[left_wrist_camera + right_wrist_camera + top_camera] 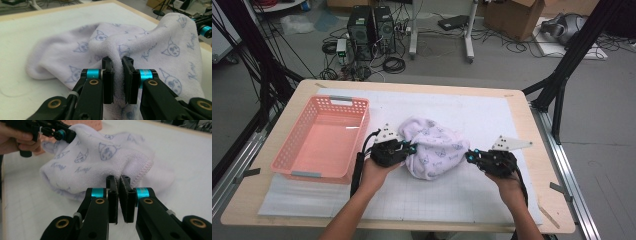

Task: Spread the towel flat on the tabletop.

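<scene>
Towel (155, 50): pale lilac, printed all over in blue with cat-like cartoon heads and a repeated cursive word. The word begins with "K" and looks like "Kuromi", though the letters are too small and blurred to be sure. No other readable text.

Lab, computer towers (371, 31), floor cables (393, 64)

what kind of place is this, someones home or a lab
Most likely a lab or robotics workshop, not a home: computer towers and tangled cables sit on the bare floor, cardboard boxes are stacked behind, and black frame struts surround the table.
</scene>
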{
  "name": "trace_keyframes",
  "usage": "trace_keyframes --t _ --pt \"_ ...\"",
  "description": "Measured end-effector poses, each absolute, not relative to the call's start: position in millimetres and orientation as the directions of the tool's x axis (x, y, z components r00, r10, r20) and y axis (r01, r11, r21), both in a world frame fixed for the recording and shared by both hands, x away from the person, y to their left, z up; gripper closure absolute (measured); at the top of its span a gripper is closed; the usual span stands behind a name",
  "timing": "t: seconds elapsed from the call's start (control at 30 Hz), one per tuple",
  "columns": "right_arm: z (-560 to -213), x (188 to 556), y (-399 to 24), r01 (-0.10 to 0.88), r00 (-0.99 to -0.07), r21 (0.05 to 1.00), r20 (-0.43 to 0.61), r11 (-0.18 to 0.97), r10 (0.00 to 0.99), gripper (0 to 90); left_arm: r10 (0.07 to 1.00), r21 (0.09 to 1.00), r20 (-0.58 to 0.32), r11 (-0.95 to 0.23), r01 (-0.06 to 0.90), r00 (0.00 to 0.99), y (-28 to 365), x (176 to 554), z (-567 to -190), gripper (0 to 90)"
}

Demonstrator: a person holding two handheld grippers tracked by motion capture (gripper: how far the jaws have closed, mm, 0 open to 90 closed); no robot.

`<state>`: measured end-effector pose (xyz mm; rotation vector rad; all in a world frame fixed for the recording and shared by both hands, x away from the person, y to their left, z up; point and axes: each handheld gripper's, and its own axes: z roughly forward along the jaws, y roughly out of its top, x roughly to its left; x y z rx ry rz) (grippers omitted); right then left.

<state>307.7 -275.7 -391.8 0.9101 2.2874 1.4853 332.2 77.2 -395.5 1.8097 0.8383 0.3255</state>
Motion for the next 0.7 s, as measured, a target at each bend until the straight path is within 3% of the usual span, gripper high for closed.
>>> trace_keyframes --t 0.27,0.53,0.63,0.7 --pt "-369 355 -256 0.344 -0.717 0.910 0.094 0.233 0.691 85.9 0.758 0.907 -0.159 -0.141 0.397 0.632 86 348 -398 80.2" --pt "-376 398 -241 0.389 -0.632 0.883 0.049 0.262 0.774 86.4 0.819 0.907 -0.152 -0.107 0.407 0.554 86 366 -398 79.9" --pt "-379 410 -238 0.394 -0.591 0.886 0.040 0.245 0.806 86.6 0.835 0.915 -0.147 -0.089 0.394 0.531 86 372 -400 76.5" --pt "-378 417 -238 0.395 -0.561 0.894 0.052 0.212 0.826 86.9 0.844 0.910 -0.145 -0.091 0.404 0.516 85 374 -400 67.9"
